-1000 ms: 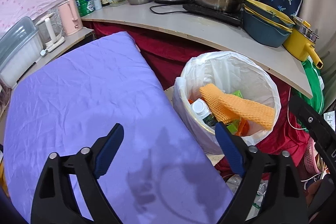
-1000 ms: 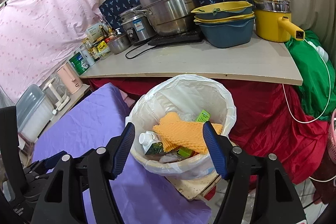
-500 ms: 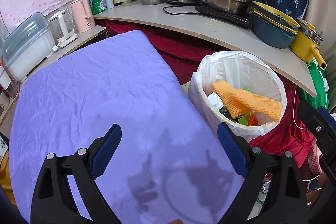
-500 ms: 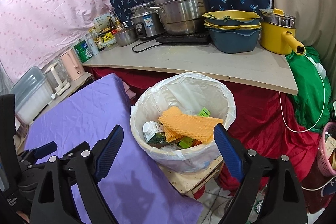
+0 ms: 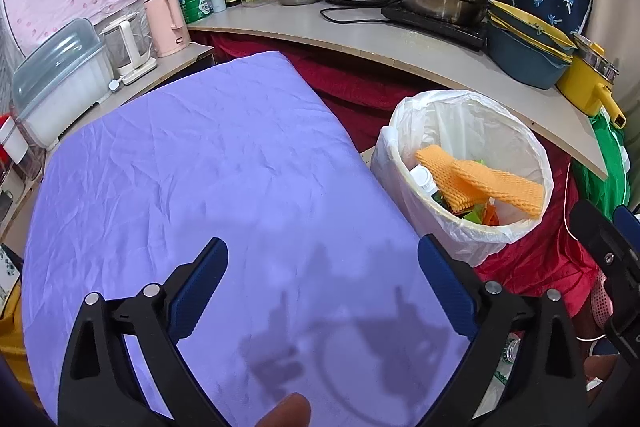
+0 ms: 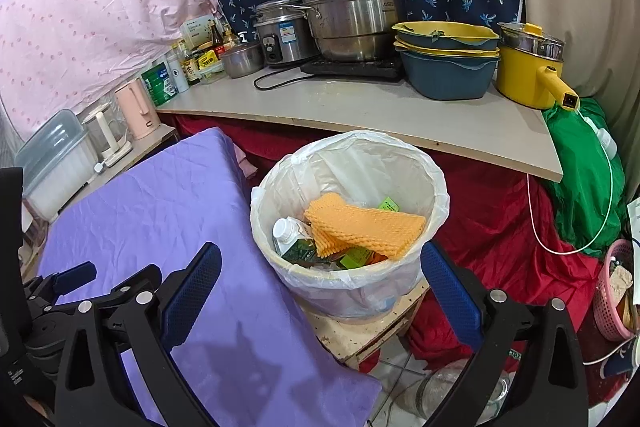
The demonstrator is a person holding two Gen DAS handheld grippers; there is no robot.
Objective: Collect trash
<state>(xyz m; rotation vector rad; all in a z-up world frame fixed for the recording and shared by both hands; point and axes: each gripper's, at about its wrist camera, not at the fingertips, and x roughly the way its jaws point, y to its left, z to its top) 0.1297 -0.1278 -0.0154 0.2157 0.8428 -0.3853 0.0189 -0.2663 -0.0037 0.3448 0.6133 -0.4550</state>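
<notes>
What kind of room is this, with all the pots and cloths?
Most likely a small, makeshift home kitchen: a stacked steel steamer pot and rice cooker stand on the counter, sauce bottles are lined up beside them, and a lined trash bin sits below.

Steel steamer pot (image 6: 352, 3), yellow pot (image 6: 528, 67), pink kettle (image 5: 166, 21) being kept on shelf (image 6: 360, 111); table being covered by purple cloth (image 5: 200, 187).

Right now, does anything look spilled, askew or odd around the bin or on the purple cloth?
Nothing spilled. The orange foam net lies on top of the trash in the lined bin, reaching toward the rim but inside it. The purple cloth is bare and only wrinkled. Both grippers, left gripper and right gripper, are open and hold nothing.
</notes>
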